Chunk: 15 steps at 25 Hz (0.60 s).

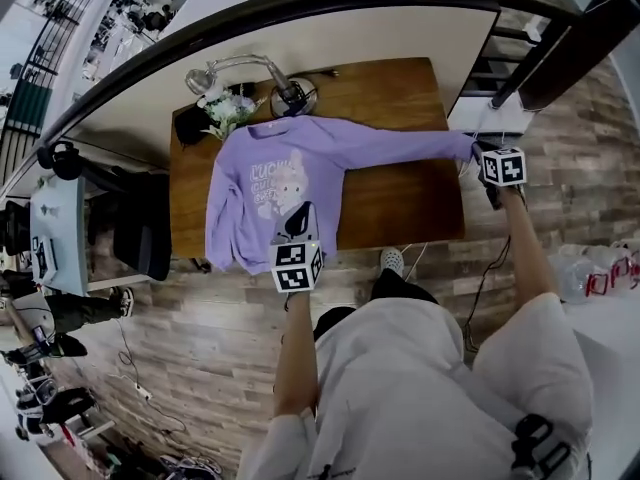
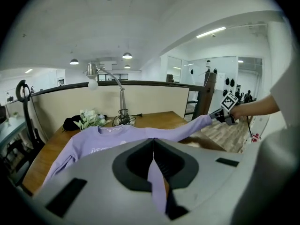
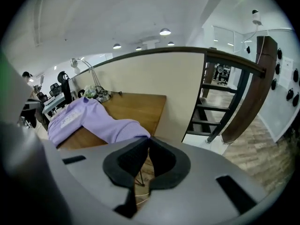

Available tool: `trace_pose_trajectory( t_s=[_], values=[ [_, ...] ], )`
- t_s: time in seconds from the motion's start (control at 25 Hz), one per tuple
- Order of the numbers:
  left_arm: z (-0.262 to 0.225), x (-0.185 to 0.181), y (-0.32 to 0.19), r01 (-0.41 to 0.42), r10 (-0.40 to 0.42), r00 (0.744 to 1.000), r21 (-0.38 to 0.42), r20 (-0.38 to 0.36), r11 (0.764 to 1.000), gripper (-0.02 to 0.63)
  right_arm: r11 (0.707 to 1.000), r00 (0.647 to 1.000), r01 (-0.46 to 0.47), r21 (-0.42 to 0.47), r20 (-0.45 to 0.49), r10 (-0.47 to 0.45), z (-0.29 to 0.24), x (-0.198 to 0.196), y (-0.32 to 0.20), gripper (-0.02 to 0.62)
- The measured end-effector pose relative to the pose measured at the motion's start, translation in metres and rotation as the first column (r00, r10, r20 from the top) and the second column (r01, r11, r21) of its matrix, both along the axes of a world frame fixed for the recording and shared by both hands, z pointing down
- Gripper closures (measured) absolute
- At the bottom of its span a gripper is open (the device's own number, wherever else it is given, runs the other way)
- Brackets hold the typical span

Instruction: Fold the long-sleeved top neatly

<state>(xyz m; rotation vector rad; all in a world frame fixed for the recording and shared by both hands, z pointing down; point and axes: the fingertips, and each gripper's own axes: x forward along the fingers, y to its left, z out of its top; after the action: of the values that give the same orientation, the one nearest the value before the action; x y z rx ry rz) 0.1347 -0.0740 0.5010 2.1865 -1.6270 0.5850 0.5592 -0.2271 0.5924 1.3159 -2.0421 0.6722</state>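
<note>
The long-sleeved top [image 1: 262, 183] lies spread face up on the worktop [image 1: 400, 208], with no fold made yet. The left hand-held gripper [image 1: 297, 226] is clamped on its hem [image 2: 157, 184]. The right hand-held gripper [image 1: 478, 154] is clamped on one sleeve cuff [image 1: 464, 148], which is stretched out sideways. All folds remain.

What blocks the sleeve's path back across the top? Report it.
Nothing visible. Between the sleeve, held out by the right gripper, and the top lies only bare table; the lamp and flowers stand behind the top.

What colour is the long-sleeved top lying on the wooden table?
The top is light purple with a pale chest print, clearest in the head view.
</note>
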Motion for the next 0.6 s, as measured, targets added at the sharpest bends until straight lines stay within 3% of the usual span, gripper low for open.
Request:
trace_pose_trajectory(
  t_s=[0.16, 0.36, 0.48, 0.6],
  values=[
    [0.011, -0.011, -0.006, 0.049, -0.049, 0.999, -0.032, 0.014, 0.998, 0.581, 0.995, 1.0, -0.028, -0.093, -0.016, 0.026, 0.042, 0.008, -0.008, 0.572],
    [0.026, -0.034, -0.002, 0.127, -0.126, 0.992, -0.073, 0.016, 0.989, 0.581, 0.978, 0.991, -0.131, -0.161, -0.038, 0.127, 0.077, 0.028, -0.004, 0.489],
    [0.033, -0.043, -0.005, 0.153, -0.152, 0.988, -0.084, 0.011, 0.985, 0.581, 0.962, 0.974, -0.22, -0.16, 0.011, 0.225, 0.082, 0.038, -0.003, 0.491],
    [0.035, -0.05, -0.007, 0.17, -0.17, 0.985, -0.084, 0.008, 0.982, 0.581, 0.932, 0.935, -0.327, -0.158, 0.086, 0.343, 0.081, 0.051, -0.002, 0.491]
  ],
)
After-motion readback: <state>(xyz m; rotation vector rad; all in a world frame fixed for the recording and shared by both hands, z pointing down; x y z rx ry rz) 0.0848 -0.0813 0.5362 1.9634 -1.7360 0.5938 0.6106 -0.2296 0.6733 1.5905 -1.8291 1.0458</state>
